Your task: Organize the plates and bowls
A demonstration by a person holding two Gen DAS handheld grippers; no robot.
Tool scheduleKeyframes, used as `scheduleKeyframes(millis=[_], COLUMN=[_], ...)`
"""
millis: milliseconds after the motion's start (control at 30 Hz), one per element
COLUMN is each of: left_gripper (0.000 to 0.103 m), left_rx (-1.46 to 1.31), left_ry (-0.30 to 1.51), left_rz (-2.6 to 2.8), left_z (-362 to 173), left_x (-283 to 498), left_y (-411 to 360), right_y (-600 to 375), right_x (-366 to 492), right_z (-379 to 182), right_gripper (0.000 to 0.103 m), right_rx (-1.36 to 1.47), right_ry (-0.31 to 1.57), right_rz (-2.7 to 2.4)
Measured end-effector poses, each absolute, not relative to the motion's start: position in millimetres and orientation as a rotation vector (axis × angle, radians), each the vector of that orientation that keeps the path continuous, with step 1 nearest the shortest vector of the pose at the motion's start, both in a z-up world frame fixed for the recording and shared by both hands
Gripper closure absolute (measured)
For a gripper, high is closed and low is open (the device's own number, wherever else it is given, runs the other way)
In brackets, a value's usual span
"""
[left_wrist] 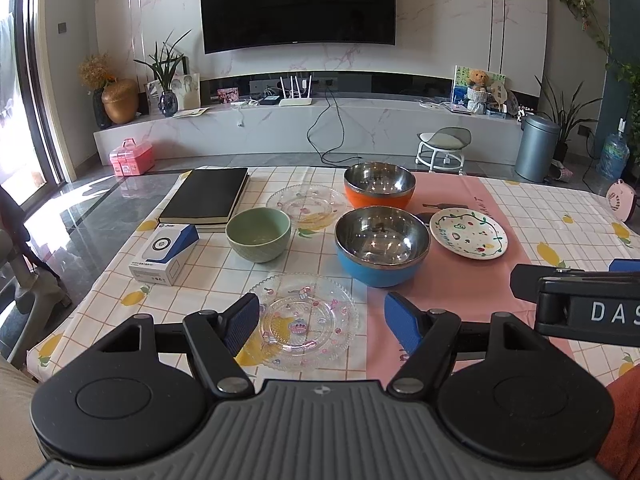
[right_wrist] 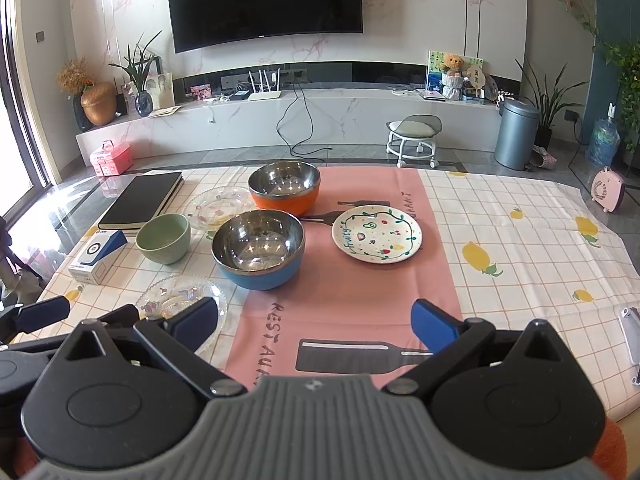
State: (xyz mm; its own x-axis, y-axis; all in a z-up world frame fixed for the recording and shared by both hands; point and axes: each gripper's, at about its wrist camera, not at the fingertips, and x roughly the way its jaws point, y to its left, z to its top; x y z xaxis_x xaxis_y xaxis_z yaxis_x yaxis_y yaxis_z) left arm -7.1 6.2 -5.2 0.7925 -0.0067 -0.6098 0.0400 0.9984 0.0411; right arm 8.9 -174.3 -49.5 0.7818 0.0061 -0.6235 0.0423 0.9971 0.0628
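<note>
left gripper (left_wrist: 320, 320) spread wide over near glass plate (left_wrist: 304, 320), probably hovering, right gripper (right_wrist: 314, 326) spread, empty, blue bowl (right_wrist: 258, 252), orange bowl (right_wrist: 285, 188), painted plate (right_wrist: 377, 234) mid-table

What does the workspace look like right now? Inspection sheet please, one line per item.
Surface: table under a checked lemon tablecloth with a pink centre strip.
Job's things: orange bowl, blue bowl, green bowl, painted plate, far glass plate, near glass plate; all separate, none stacked.
Clutter: black notebook, white and blue box.
Grippers: left gripper open, straddling the near glass plate, contact cannot be told; right gripper open, holding nothing.
Cables: nothing seen on the table; black cable hangs from the TV shelf to the floor.
Surroundings: wall TV, stool, bin, pink case.
</note>
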Motion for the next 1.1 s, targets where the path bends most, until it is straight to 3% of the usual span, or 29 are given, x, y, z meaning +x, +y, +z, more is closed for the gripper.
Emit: scheduleKeyframes(millis=[900,1100], left_gripper=[0.019,0.021], left_rx=[0.044,-0.016], left_ry=[0.659,0.683], left_rz=[-0.034,-0.072], left_z=[-5.6,-5.0], left_x=[-8.6,-6.7], left_y=[7.6,17.3], right_y=[-175.4,-186.5], right_x=[7.2,-4.6], right_z=[-49.7,-49.8], right_gripper=[0.002,0.002], right_rx=[0.075,0.140], right_ry=[0.671,0.563], right_rz=[-0.028,-0.017])
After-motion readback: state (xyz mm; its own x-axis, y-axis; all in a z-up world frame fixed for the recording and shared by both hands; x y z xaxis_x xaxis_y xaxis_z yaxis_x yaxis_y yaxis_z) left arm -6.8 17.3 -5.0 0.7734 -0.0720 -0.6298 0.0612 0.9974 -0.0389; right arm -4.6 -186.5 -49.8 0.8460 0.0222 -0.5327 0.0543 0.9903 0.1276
